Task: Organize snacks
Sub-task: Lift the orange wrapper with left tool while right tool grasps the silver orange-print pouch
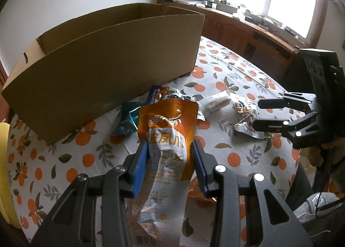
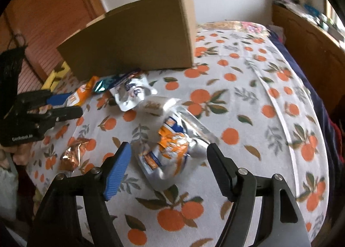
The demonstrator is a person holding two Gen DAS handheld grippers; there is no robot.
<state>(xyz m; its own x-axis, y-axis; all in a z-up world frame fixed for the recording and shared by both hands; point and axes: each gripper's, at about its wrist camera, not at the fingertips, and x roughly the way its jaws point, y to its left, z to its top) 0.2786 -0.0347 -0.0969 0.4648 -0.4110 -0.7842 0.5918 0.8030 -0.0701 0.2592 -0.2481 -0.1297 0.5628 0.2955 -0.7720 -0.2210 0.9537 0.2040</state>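
Orange foil of the chicken-feet pouch is clamped between the fingers of the left gripper, probably for lifting into the cardboard box ahead of it. The right gripper is held wide apart around a crumpled silver packet, not yet closed on it.

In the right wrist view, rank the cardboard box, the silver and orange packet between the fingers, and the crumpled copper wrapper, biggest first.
1. cardboard box
2. silver and orange packet, though nearness to the camera inflates it
3. copper wrapper
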